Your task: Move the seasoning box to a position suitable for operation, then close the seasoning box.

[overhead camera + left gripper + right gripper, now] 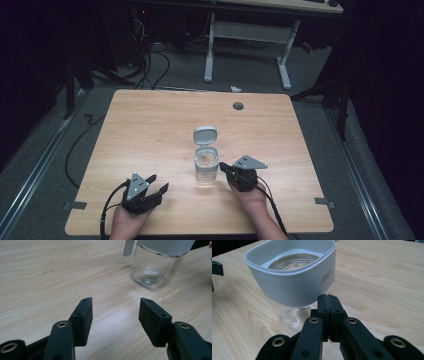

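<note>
Glass jar lid up; right gripper view: "ASD" logo, jaws together; left gripper jaws wide.

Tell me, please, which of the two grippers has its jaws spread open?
The left gripper: its pads stand well apart over bare table. The right gripper, beside the glass jar, has its pads pressed together on nothing.

Your jar stands on the table, roughly midway between the left and right edges and nearer the near edge than the far one. Its lid is flipped open toward the far edge. Your right gripper sits just right of the jar, tips right beside it. Your left gripper sits left of the jar, apart from it, near the near edge. A grommet hole lies by the far edge, toward the far-right corner.
</note>
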Motion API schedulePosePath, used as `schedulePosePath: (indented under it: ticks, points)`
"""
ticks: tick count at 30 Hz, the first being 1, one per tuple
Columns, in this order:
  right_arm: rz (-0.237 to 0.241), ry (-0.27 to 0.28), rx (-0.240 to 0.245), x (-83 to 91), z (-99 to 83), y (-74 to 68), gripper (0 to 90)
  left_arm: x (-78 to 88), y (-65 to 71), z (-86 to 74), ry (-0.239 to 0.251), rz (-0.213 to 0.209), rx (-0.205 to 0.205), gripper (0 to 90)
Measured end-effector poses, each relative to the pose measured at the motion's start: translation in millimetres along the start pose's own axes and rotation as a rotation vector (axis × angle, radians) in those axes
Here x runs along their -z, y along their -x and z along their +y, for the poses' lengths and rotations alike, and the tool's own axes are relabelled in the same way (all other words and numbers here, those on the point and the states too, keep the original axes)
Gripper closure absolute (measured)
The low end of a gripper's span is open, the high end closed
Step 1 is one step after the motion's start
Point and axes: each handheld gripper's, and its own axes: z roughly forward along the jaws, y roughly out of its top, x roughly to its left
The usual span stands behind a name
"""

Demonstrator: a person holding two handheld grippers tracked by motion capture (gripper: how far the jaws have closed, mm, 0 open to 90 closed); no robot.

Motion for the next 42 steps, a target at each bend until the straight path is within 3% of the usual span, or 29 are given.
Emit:
schedulePosePath:
  ticks: [9,14,20,24,33,42]
  points:
    - [0.016,0.003,0.011,6.5,-6.3,-3.9,87.6,0.0,0.9,2.5,0.001,-0.009,0.023,38.8]
    - [-0.015,0.010,-0.034,26.4,-16.0,6.9,83.8,-1.5,0.1,2.5,-0.004,-0.014,0.041,37.7]
    - [-0.056,0.017,-0.077,45.0,-27.7,23.5,81.3,-0.9,3.7,2.2,-0.002,-0.027,0.027,36.2]
    - [-0.072,0.026,-0.111,53.7,-33.6,33.5,77.5,-4.4,6.1,0.6,-0.006,-0.029,0.019,42.1]
    - [-0.134,0.053,-0.130,60.6,-33.9,45.8,71.9,-21.4,13.8,-2.7,-0.020,-0.007,0.002,43.8]
    - [-0.184,0.050,-0.095,52.2,-21.5,45.4,74.8,-24.7,25.2,-6.3,-0.034,-0.037,0.015,52.7]
